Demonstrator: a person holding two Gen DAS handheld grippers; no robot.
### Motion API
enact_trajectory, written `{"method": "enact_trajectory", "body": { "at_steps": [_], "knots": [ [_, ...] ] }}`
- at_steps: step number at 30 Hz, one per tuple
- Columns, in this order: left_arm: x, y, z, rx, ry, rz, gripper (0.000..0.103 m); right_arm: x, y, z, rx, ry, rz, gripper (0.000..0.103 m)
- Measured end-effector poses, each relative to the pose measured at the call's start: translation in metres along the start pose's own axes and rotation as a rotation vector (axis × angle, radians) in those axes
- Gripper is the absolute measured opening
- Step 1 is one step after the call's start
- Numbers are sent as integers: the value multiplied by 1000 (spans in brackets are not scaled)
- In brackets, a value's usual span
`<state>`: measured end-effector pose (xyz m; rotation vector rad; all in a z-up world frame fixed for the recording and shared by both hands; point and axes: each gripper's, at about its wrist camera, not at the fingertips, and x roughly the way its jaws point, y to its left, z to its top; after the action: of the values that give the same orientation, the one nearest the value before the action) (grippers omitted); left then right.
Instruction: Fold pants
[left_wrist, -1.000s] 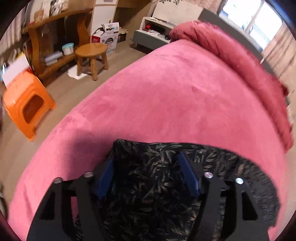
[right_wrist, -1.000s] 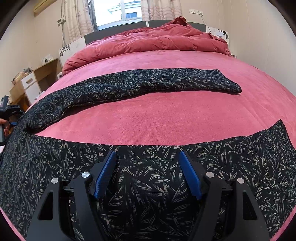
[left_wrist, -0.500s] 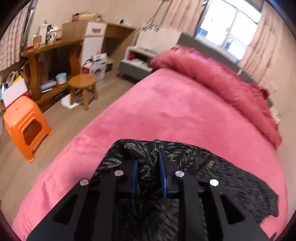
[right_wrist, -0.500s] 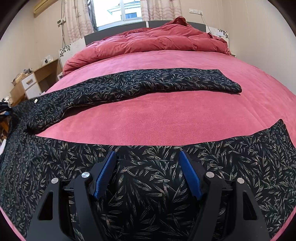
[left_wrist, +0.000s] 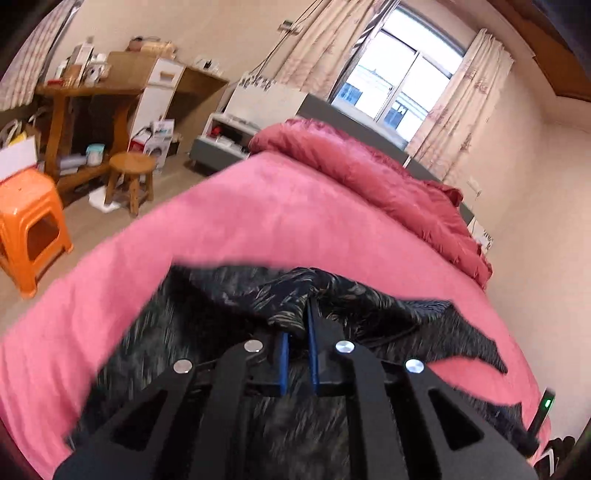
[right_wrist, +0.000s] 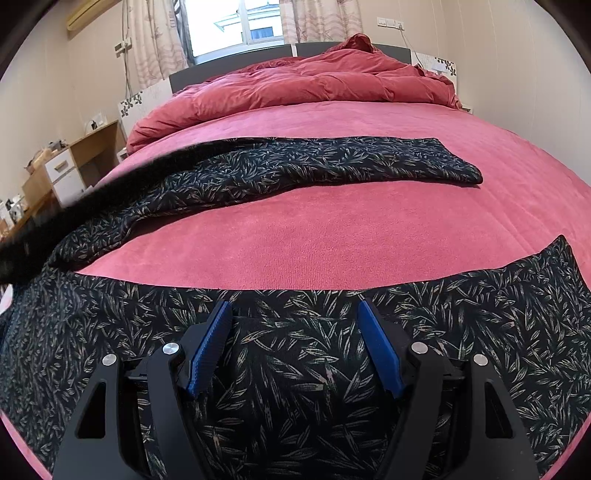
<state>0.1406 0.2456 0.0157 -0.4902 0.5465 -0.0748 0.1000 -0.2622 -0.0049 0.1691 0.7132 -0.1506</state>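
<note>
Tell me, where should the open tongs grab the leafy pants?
Probably the near leg's top edge, just ahead of the right tongs. It lies flat and unwrinkled there, so coming from the near side could pinch it. The left tongs already pinch the waist end.

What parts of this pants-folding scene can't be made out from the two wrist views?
- Left wrist view: the pants around the left gripper are motion-blurred; the pattern is unreadable.
- Right wrist view: the raised pants edge is a dark smear; the frame edge cuts off its holder.
- Right wrist view: the right gripper covers the fabric below.
</note>
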Motion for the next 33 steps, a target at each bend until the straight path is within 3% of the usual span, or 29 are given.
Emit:
{"method": "enact_trajectory", "body": {
  "at_steps": [4,7,11,15,19,23,25,26,27,28,33],
  "knots": [
    [16,27,-40,-103,48,10,7,0,5,0,-18,10,-14,71],
    [17,36,-45,-155,37,-16,7,0,15,8,-45,45,-44,71],
    [18,38,-49,-159,24,-37,7,5,28,48,63,60,110,69],
    [18,39,-50,-165,19,-47,7,40,58,104,199,129,263,67],
    [19,44,-51,-178,22,-60,7,100,88,151,310,207,268,54],
    [21,49,-50,-188,29,-70,7,152,97,159,467,282,236,48],
    [23,50,-50,-193,32,-75,7,168,101,159,490,294,224,39],
    [23,51,-50,-196,33,-78,7,173,102,159,492,300,213,28],
    [24,52,-49,-200,36,-82,7,176,102,158,499,294,210,10],
    [24,53,-48,-204,37,-85,7,176,102,159,504,288,220,5],
    [17,56,-37,-212,11,-112,7,135,95,170,469,186,315,5]
  ]
}}
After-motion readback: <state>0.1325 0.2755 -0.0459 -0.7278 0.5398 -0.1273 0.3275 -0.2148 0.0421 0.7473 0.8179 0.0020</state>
